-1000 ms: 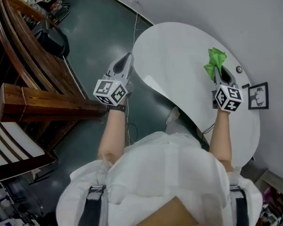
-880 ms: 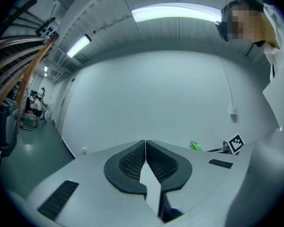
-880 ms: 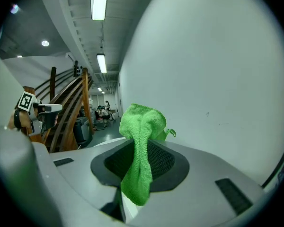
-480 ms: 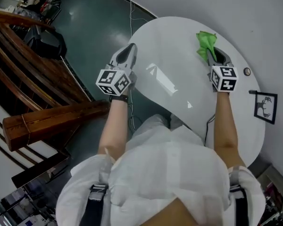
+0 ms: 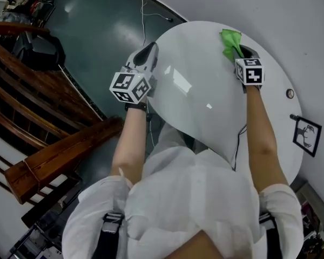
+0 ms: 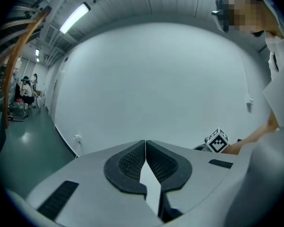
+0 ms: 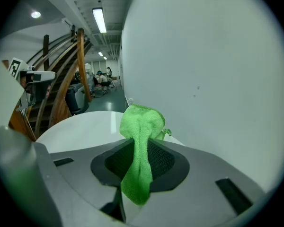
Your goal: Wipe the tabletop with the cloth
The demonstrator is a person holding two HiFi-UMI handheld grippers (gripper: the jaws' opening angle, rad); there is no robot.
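Note:
A bright green cloth is pinched in my right gripper, which is held over the far part of the round white tabletop. In the right gripper view the cloth runs between the jaws and bunches out past their tips, with the tabletop below and ahead. My left gripper is shut with nothing in it, at the table's left edge. In the left gripper view its pads meet at the tips, pointing at a plain white wall.
A white wall curves behind the table. A small round fitting sits on the table's right side and a framed picture is beyond it. Wooden stair rails stand left. A cable runs across the dark green floor.
The right gripper has carried the cloth further across the table toward its far edge. The left gripper keeps its place at the table's left edge. The head view has shifted.

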